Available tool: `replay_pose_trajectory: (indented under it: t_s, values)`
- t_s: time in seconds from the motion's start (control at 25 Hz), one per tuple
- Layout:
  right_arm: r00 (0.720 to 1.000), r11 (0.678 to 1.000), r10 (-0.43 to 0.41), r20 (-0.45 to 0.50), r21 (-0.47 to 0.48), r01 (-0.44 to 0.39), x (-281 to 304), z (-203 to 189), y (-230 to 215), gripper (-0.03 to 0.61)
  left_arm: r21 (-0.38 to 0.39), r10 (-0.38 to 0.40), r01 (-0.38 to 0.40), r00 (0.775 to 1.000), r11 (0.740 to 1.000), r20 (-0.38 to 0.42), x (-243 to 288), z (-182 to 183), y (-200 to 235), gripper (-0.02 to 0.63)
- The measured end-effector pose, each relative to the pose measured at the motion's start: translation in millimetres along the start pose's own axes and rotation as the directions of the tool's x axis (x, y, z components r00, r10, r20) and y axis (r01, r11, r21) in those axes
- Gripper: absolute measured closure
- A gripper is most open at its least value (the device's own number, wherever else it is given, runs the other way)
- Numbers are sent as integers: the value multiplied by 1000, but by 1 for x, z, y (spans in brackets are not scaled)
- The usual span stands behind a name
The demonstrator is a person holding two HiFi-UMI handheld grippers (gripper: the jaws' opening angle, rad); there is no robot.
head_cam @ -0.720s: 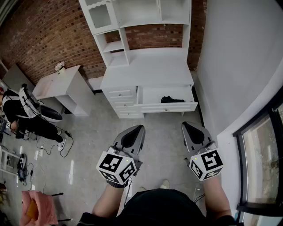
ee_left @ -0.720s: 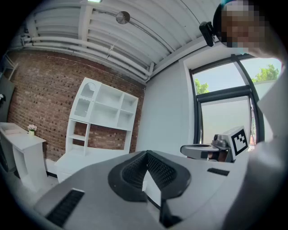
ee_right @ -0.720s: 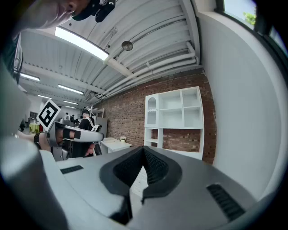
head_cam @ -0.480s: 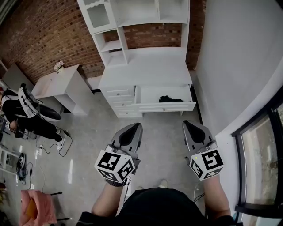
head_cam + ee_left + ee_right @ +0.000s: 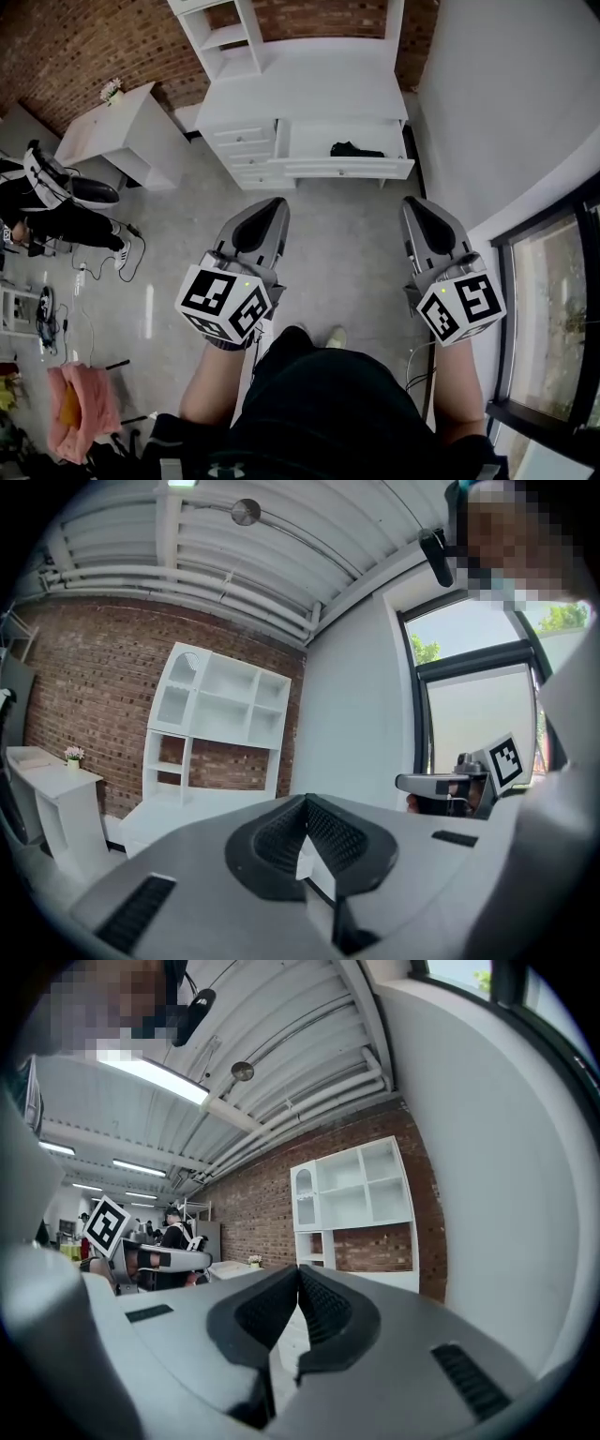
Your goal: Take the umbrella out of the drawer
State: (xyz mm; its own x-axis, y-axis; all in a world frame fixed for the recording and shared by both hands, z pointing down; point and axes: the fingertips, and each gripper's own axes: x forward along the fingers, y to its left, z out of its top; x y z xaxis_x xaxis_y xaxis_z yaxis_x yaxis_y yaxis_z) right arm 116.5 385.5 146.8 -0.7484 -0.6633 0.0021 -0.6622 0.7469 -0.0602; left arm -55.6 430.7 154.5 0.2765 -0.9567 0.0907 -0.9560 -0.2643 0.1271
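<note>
The drawer stands pulled out, the umbrella lying right of its middle. Bare floor separates its front edge from the left gripper and right gripper, both jaws closed on nothing.

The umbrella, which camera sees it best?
The head view: it looks down into the open drawer, where the black umbrella lies. Both gripper views show the white shelves and brick wall, but no umbrella.

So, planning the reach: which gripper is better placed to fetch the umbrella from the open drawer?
Probably the right gripper. The umbrella lies right of the drawer's middle, nearer it than the left gripper. Both sets of jaws are shut and well short of the drawer.
</note>
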Motion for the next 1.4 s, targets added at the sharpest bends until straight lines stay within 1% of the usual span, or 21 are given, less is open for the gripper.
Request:
replay_pose_trajectory:
  t_s: [0.24,0.44,0.64,0.88,1.04,1.2,1.4]
  values:
    - [999,999,-43,-9,25,44,0,-12,-24,574,-1,-10,10,1000,1000,-25,22,-11,9,607]
    - [996,996,-81,-26,28,82,19,-23,-42,574,-12,-49,49,998,999,-41,56,-20,24,607]
    - [994,994,-107,-37,26,108,59,-26,-64,574,-5,-106,106,993,994,-56,104,-24,45,607]
    - [989,990,-140,-57,20,141,122,-26,-91,574,-15,-164,163,983,986,-80,167,-23,85,607]
    - [983,985,-168,-77,26,171,163,-30,-105,574,-16,-209,209,972,978,-109,205,-27,112,607]
    - [975,979,-199,-102,25,202,198,-38,-116,574,-13,-259,260,954,965,-150,239,-40,134,607]
    - [968,974,-220,-120,26,224,230,-44,-130,574,43,-308,323,928,945,-208,277,-61,148,607]
